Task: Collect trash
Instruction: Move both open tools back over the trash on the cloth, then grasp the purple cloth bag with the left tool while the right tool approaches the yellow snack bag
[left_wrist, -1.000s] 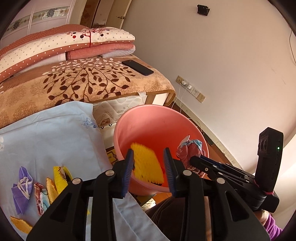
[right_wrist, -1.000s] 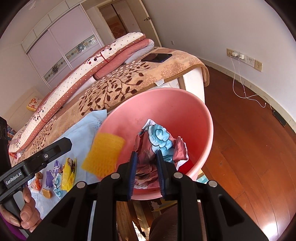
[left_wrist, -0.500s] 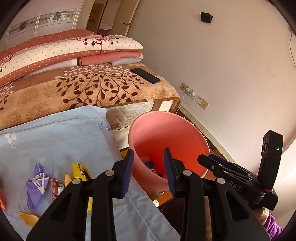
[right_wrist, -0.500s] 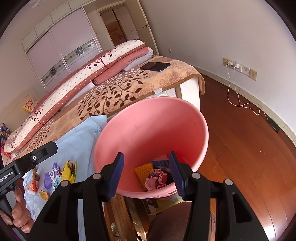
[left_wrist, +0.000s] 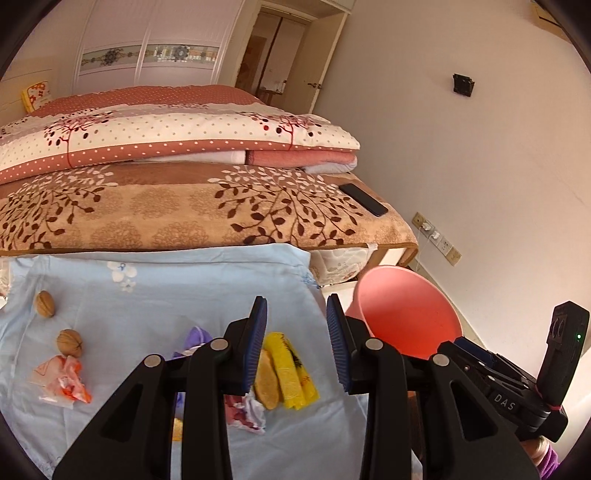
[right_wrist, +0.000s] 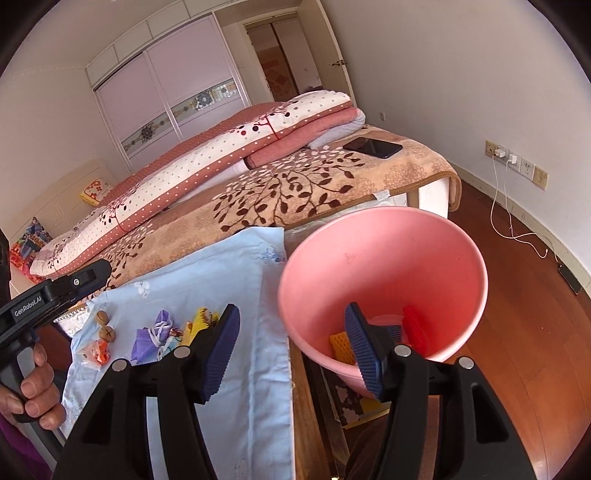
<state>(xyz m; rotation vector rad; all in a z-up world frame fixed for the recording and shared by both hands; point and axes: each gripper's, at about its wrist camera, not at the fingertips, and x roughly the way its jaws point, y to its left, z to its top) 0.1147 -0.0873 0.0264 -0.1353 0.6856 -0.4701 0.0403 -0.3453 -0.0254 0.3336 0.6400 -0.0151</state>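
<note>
A pink bin stands beside the light blue cloth; a yellow sponge and red scraps lie at its bottom. On the cloth lie a yellow wrapper, a purple mask, two walnuts, a crumpled orange-white wrapper and other scraps. My left gripper hovers open over the yellow wrapper, empty. My right gripper is over the bin's near rim, jaws opening, nothing between them.
A bed with a brown leaf-patterned blanket and folded quilts lies behind the cloth, a black phone on its corner. Wall sockets with a charger cable hang over the wooden floor at right. A hand grips the left handle.
The right gripper let its crumpled wrapper drop into the bin and opened wide. The yellow sponge fell in too. The left gripper swung left from the bin to above the cloth.
</note>
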